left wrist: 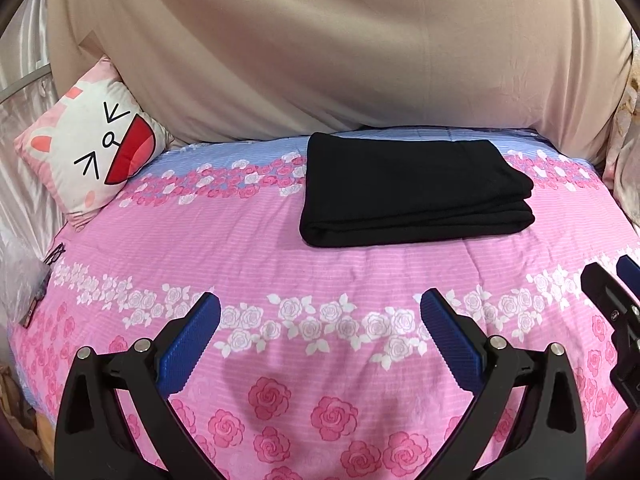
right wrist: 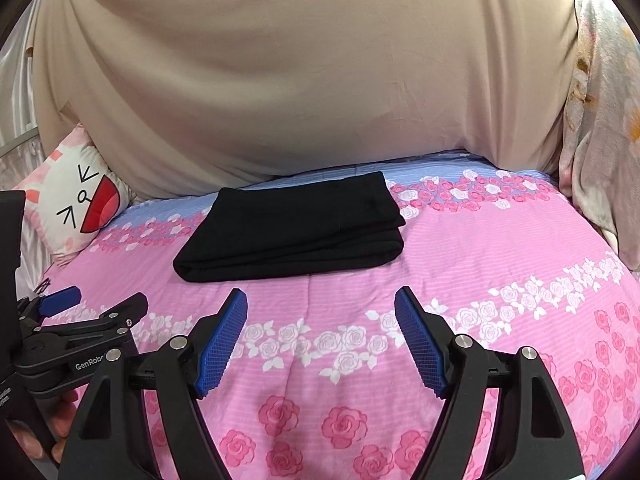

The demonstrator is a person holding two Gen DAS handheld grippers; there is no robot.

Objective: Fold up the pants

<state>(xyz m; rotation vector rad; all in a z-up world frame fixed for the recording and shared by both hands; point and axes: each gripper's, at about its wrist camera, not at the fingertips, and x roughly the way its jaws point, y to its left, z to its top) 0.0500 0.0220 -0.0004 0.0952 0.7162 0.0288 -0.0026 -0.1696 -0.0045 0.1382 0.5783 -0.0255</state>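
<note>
Both grippers, left point(left wrist: 320, 312) and right point(right wrist: 321, 308), hover spread wide and empty over the bedspread point(left wrist: 280, 248). Beyond them the pants point(left wrist: 412, 190) lie folded in a neat stack. Judging by this, only a careless snag on the stack's near edge could undo the layers.

A bed is seen spread with a pink bedspread point(left wrist: 280, 248) printed with bands of roses, turning blue toward the far edge. A beige sheet point(left wrist: 320, 48) is draped across the back. A cartoon-face cushion point(left wrist: 94, 140) is propped at the far left corner, and a floral curtain point(right wrist: 600, 120) is hung at the right.
</note>
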